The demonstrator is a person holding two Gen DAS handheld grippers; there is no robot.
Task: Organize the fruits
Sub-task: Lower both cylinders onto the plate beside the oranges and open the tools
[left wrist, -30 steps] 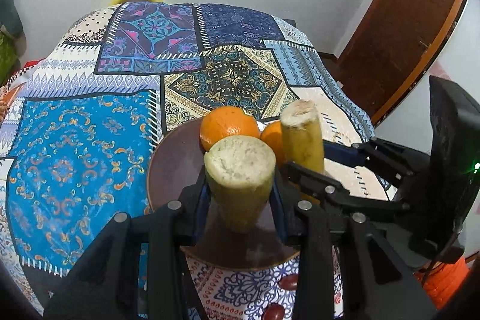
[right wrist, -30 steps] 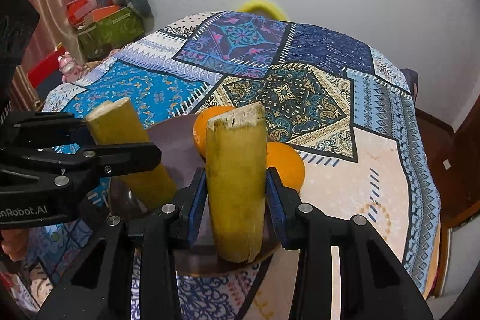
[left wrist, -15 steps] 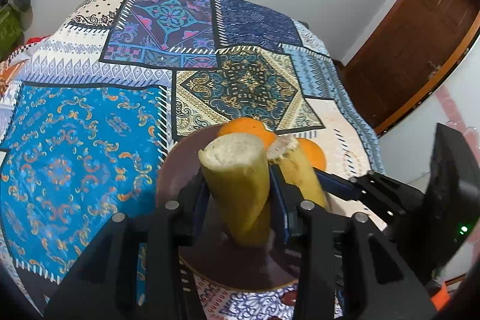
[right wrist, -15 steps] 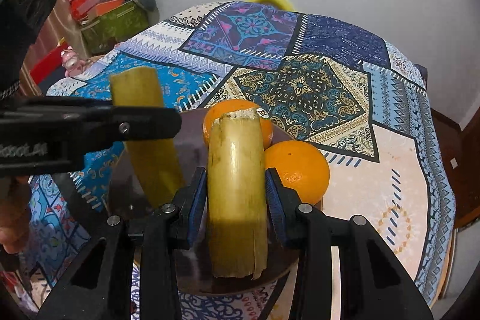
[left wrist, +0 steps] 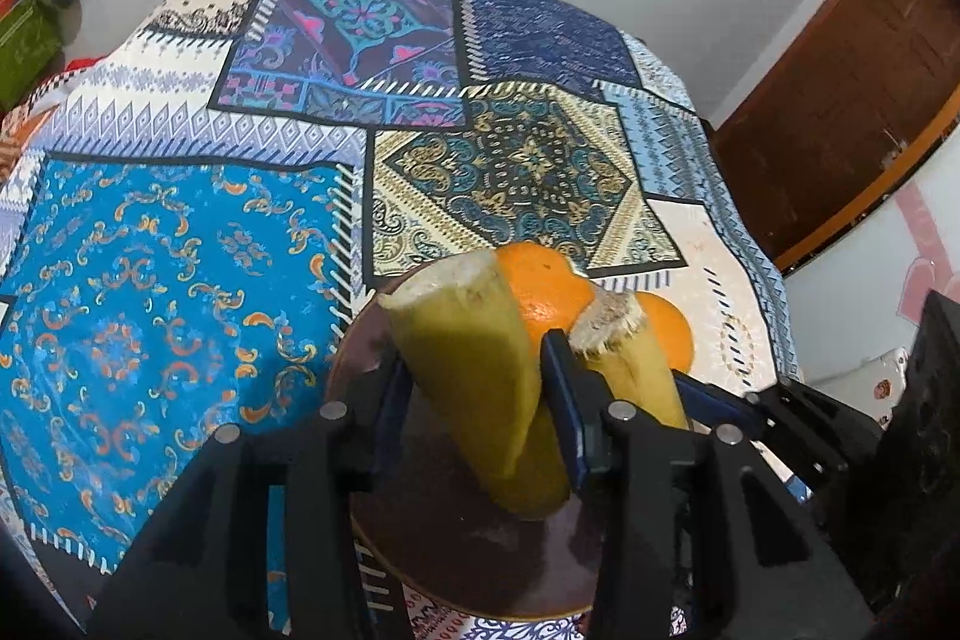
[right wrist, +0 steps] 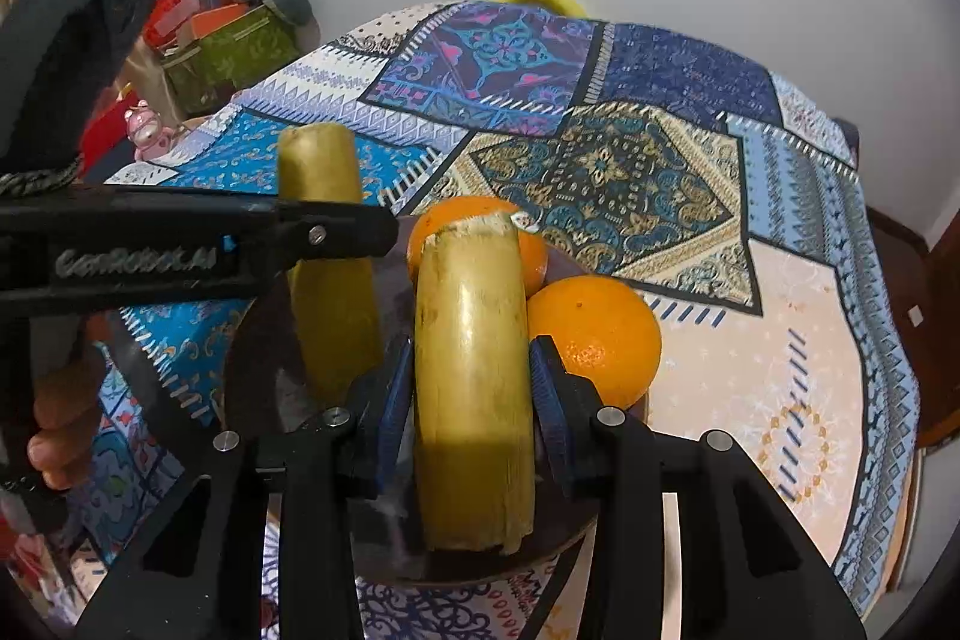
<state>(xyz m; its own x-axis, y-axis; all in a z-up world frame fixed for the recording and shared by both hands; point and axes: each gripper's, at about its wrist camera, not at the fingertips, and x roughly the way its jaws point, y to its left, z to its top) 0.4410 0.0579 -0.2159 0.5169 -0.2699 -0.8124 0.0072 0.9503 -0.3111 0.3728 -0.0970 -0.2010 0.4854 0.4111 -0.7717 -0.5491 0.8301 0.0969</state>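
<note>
Two yellow-green cut cane-like stalks, left stalk [left wrist: 474, 370] and right stalk [right wrist: 474, 400], stand on the dark round plate [left wrist: 456, 550] beside two oranges [right wrist: 594, 334], seemingly for release: left tool [left wrist: 480, 394] opening, right tool [right wrist: 474, 400] clamped.

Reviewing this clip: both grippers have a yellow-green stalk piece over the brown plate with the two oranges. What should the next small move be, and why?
Probably finish opening the left gripper and draw it back. Its jaws are opening around the left stalk piece, whose lower end already reaches the brown plate beside the oranges. The right gripper can then release its stalk piece, also low on the plate.
</note>
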